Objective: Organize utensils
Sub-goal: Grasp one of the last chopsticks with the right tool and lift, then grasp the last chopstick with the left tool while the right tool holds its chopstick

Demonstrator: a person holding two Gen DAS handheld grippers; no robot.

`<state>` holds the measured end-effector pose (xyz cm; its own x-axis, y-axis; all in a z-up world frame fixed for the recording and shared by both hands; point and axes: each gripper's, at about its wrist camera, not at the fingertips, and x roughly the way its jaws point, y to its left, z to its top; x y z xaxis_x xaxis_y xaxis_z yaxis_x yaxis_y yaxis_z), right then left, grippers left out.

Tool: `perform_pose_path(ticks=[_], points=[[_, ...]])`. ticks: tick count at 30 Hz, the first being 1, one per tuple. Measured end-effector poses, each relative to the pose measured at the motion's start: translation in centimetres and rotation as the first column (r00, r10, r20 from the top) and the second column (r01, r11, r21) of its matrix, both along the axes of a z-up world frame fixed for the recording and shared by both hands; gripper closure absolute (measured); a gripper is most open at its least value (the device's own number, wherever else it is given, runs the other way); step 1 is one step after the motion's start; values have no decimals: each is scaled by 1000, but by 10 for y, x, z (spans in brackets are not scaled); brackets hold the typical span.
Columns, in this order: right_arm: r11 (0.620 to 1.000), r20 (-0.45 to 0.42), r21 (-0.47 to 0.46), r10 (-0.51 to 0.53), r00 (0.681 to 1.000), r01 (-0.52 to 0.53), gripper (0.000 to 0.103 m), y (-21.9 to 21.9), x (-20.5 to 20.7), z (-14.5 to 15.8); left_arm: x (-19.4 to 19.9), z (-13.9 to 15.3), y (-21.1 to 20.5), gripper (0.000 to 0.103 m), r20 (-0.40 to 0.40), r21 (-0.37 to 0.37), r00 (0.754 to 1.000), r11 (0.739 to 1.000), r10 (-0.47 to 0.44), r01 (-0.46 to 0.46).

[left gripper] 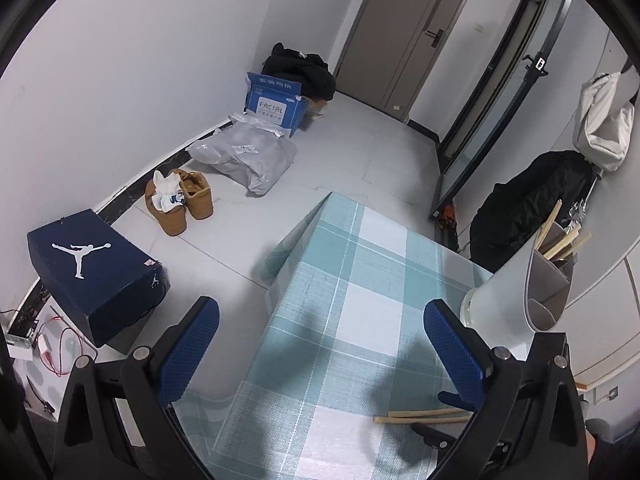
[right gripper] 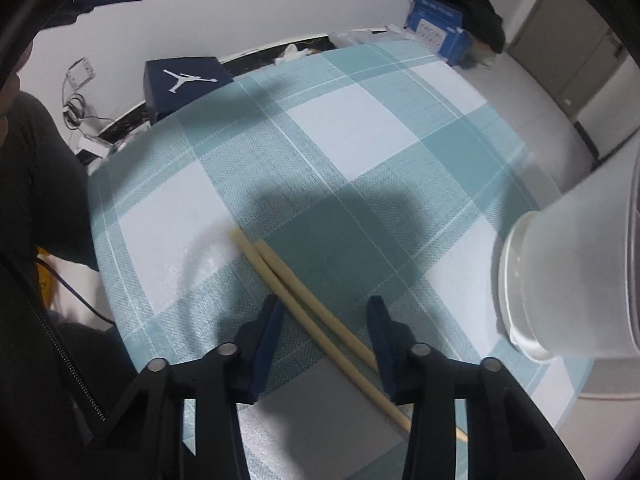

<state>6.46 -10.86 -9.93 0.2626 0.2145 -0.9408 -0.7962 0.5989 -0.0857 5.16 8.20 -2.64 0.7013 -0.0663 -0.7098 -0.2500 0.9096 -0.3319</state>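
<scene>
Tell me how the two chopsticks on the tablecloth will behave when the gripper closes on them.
The chopsticks look thin, straight and stiff, so probably light. Being slim and smooth, one may slip or roll off the other. The right gripper straddles both without touching yet.

Two chopsticks lie side by side on one checked tablecloth, near one white utensil holder with several more sticks poking out, too bunched to count. On the floor: two tan shoes, one navy shoebox, one blue carton, one grey parcel bag.
</scene>
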Motion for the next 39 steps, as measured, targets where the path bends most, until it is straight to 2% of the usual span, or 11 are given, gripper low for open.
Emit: perform_pose_path(ticks=[3, 6, 11, 15, 18, 22, 24, 26, 30, 34, 39], points=[[1000, -13, -2, -14, 1000, 14, 65, 0, 9, -2, 1, 0, 4, 3, -5, -8, 1000, 1000, 12, -12], [998, -56, 37, -52, 997, 54, 67, 1, 18, -1, 1, 0, 5, 3, -2, -7, 1000, 1000, 14, -14], [989, -103, 51, -136, 985, 142, 87, 4, 31, 2, 2, 1, 6, 3, -3, 3, 1000, 1000, 22, -22], [976, -142, 56, -199, 970, 209, 93, 10, 42, 3, 2, 0, 8, 3, -7, 8, 999, 999, 36, -36], [945, -208, 96, -287, 935, 312, 98, 10, 53, 5, 2, -2, 11, 3, -12, 6, 999, 999, 45, -45], [861, -337, 113, -436, 835, 495, 98, 4, 70, 3, 2, -4, 15, 3, -22, -11, 998, 998, 55, -55], [848, -368, 117, -447, 815, 518, 98, 5, 70, 3, 1, -5, 15, 3, -27, -11, 998, 998, 63, -64], [855, -339, 110, -447, 828, 506, 98, 7, 68, 5, 1, -5, 17, 3, -31, -14, 997, 998, 67, -67], [897, -262, 80, -402, 878, 435, 97, 16, 65, 4, 0, -6, 21, 3, -37, -26, 996, 997, 76, -77], [949, -174, 36, -301, 938, 312, 95, 33, 58, 3, 0, -5, 24, 3, -40, -40, 995, 995, 92, -93], [979, -80, 5, -204, 976, 205, 95, 52, 56, 5, -5, -6, 32, 3, -39, -26, 986, 987, 160, -161]])
